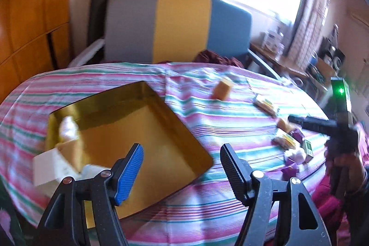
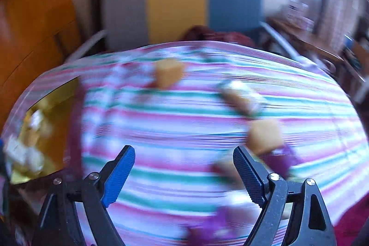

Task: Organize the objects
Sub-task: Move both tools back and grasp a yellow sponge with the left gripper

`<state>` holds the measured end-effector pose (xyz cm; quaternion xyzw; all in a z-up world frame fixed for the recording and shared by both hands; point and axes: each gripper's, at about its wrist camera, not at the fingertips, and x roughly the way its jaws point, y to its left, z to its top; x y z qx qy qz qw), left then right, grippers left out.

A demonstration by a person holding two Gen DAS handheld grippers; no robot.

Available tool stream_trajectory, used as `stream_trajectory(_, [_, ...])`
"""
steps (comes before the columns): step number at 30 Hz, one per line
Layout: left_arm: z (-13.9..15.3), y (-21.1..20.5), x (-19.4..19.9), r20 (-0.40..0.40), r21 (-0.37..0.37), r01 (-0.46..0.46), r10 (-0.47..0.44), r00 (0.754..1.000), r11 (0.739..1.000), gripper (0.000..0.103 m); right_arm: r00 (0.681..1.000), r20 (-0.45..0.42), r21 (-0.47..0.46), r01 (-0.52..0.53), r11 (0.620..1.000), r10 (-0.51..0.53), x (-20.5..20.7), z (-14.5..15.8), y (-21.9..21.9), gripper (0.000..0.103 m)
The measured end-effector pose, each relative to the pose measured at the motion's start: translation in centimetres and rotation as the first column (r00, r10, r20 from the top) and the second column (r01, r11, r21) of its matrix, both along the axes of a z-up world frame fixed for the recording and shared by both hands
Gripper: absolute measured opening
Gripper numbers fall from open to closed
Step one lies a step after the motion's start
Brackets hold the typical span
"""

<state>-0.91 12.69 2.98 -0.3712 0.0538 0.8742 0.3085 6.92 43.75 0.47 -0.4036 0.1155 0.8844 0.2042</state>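
A gold tray (image 1: 147,130) lies on the striped cloth (image 1: 230,130) and holds a white box (image 1: 49,165) and small pale items at its left end. My left gripper (image 1: 182,149) is open and empty above the tray's near right corner. Small tan blocks (image 1: 221,90) and purple and green packets (image 1: 297,149) lie scattered on the cloth to the right. My right gripper (image 2: 184,153) is open and empty above the cloth, with a tan block (image 2: 265,136) just beyond its right finger. The tray (image 2: 60,93) shows at the left of the blurred right wrist view.
A grey, yellow and blue headboard (image 1: 177,27) stands behind the cloth. An orange wooden wardrobe (image 1: 30,15) is at the left. A cluttered side table (image 1: 276,50) and a bright window with curtains are at the right. The right gripper's body (image 1: 341,121) shows at the right edge.
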Motion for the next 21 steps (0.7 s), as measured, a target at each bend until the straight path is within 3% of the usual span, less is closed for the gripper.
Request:
stream_trajectory(5, [0.1,4.7,-0.7,0.009,-0.045,0.072,-0.072,0.997,0.996,0.07,0.987,-0.015,0.012,0.16,0.987,-0.16,1.9,-0.3,7.0,0.092])
stream_trajectory(10, [-0.6,9.9,-2.4,0.025,-0.099,0.129,-0.127,0.992,0.987,0.073,0.957,-0.019,-0.101,0.286,0.953,-0.289,4.2,-1.9,11.4,0.092])
stream_trajectory(15, [-1.7,15.1,-5.6,0.048,-0.133,0.168,-0.163,0.986,0.977,0.08,0.953,-0.028,-0.164,0.293,0.942,-0.301,4.0,-2.2,11.8,0.092])
stream_trajectory(21, [-3.2,21.0,-9.7,0.046,-0.161,0.222,-0.217,0.975,0.962,0.08,0.961,-0.013,-0.221,0.265,0.939,-0.275,3.6,-2.9,11.5,0.093])
